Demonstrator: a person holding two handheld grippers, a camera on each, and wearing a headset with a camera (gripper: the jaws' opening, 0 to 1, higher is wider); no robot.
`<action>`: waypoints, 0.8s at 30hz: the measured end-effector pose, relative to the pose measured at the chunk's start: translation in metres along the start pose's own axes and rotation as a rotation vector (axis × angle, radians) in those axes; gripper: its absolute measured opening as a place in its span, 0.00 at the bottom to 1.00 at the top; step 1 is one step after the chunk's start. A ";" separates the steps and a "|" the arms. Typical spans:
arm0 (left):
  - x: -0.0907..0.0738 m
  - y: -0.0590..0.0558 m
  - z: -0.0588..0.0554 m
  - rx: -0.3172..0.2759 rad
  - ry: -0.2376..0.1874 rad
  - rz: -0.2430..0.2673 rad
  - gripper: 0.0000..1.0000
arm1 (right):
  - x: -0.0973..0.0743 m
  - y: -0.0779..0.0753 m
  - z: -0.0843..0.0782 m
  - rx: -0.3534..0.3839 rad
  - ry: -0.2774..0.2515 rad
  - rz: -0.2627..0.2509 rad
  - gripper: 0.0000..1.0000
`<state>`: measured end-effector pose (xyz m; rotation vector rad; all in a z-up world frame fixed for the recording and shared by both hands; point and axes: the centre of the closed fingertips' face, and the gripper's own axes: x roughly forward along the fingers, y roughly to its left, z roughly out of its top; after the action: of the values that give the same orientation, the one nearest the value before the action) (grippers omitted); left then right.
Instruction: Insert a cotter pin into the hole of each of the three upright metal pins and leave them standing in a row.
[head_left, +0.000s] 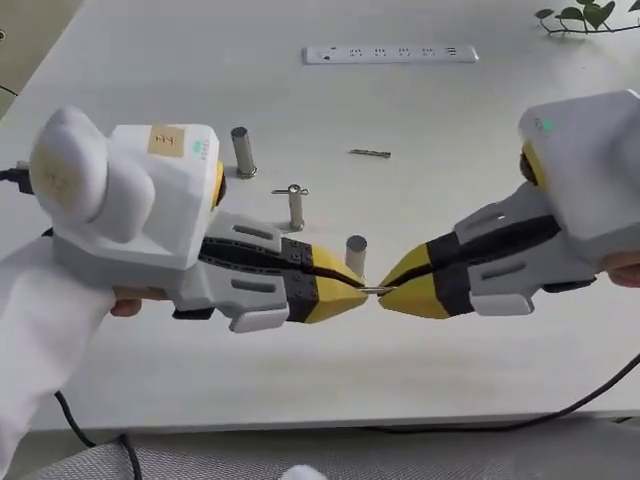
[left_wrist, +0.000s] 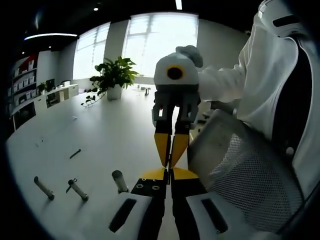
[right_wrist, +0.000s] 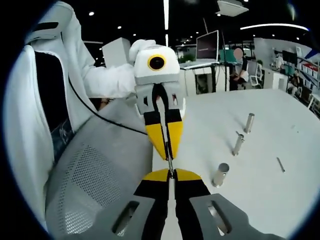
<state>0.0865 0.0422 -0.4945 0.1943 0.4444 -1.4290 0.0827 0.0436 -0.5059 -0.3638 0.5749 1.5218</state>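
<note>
Head view: white table (head_left: 300, 110), power strip (head_left: 390, 54), plant (head_left: 585, 15); left hand-held gripper (head_left: 360, 290), right hand-held gripper (head_left: 385, 296) both clamp cotter pin (head_left: 373, 290).

Location type: open-plan office. Indicators: a long white bench (head_left: 300, 100) carrying a multi-socket power strip (head_left: 390, 54); a wall of tall windows (left_wrist: 160, 40); a potted plant (left_wrist: 114, 77); wall shelves (left_wrist: 25, 87) at the side; ceiling strip lights (right_wrist: 165, 12); a desk monitor (right_wrist: 207, 46); a mesh-backed office chair (right_wrist: 95, 175) at the bench edge.
</note>
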 end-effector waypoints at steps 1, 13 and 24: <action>0.001 0.000 0.000 -0.021 -0.003 -0.002 0.01 | -0.001 0.000 0.000 -0.005 0.003 -0.001 0.00; 0.006 0.004 -0.004 0.004 -0.017 0.034 0.10 | -0.006 -0.006 -0.002 0.010 0.023 -0.038 0.00; -0.008 0.057 -0.009 -0.058 -0.074 0.280 0.29 | -0.017 -0.033 -0.020 0.052 0.100 -0.133 0.00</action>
<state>0.1397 0.0612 -0.5072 0.1494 0.3813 -1.1438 0.1134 0.0177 -0.5171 -0.4316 0.6546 1.3644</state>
